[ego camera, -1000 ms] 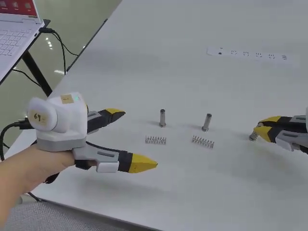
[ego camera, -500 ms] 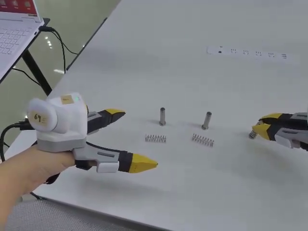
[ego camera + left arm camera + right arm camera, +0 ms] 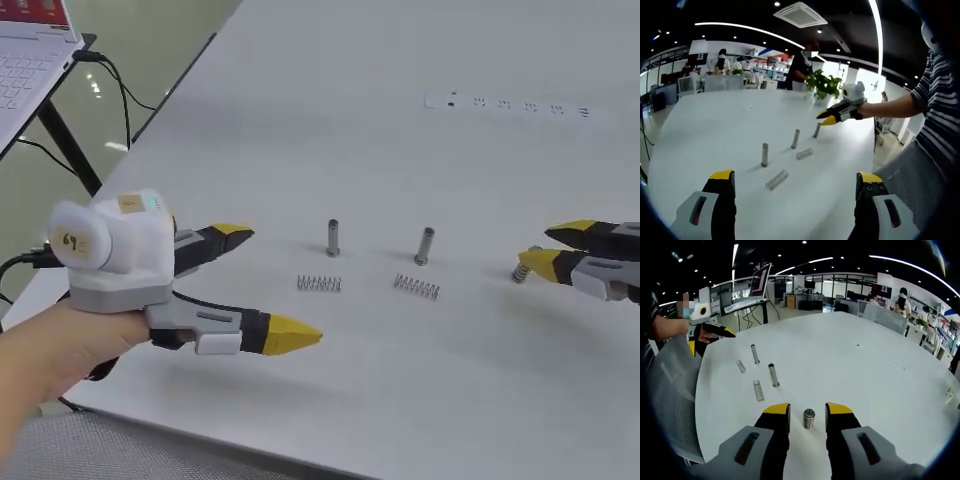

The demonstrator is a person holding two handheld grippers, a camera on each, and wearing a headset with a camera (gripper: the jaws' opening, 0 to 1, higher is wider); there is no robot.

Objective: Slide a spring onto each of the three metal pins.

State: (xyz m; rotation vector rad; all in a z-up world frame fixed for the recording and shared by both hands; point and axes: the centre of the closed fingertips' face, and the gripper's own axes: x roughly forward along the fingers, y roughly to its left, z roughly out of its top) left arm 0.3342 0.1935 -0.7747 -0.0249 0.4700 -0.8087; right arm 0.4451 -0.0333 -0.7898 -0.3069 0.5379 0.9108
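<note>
White table [image 3: 400, 150]: 2 loose springs [image 3: 319, 284] [image 3: 416, 288]; right gripper [image 3: 535, 250] jaws apart (flanking sprung pin [image 3: 809, 418]); left gripper [image 3: 286, 285] jaws apart.

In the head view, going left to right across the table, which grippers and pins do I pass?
left gripper → bare pin → second bare pin → pin wearing a spring → right gripper

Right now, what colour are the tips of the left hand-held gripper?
Yellow, on the left hand-held gripper; clearest in the head view.
</note>
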